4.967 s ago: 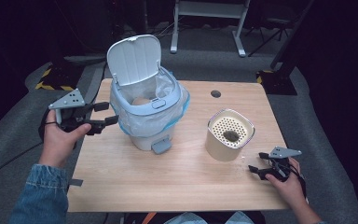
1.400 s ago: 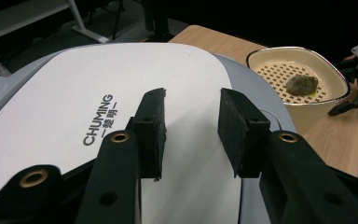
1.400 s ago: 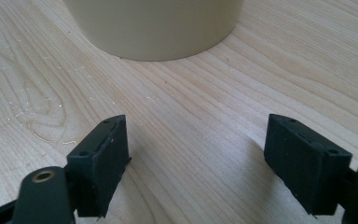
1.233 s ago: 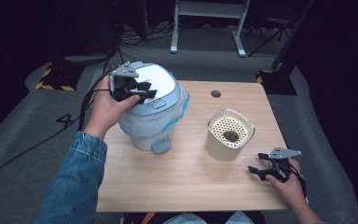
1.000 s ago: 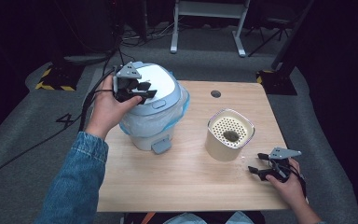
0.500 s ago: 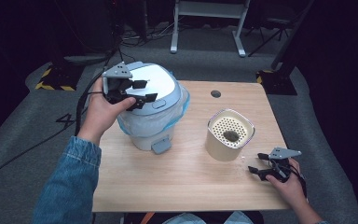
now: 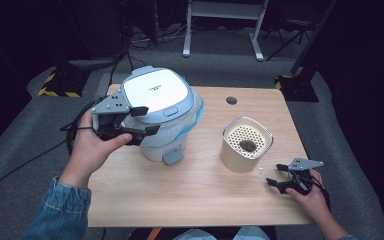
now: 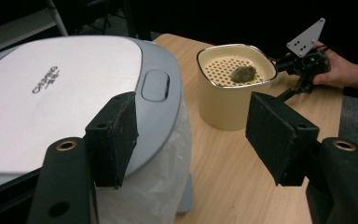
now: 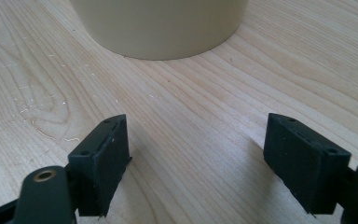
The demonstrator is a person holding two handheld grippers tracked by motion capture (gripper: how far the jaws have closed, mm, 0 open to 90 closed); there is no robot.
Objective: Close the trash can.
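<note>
Drawn back off the shut white-and-blue plastic bin lid [image 7: 155, 95], the left gripper [image 7: 135, 125] has just opened its jaws, empty beside the lid's rim, while the right gripper [image 7: 282, 175] rests open-jawed, empty, short of the cream perforated-top canister [image 7: 246, 145].

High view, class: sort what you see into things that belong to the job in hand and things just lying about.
Belongs to the job:
bin, lid shut
left tongs, open beside the bin
cream pot, brown lump on its sieve

Just about:
right tongs, open, resting on the table
metal stand behind
</note>
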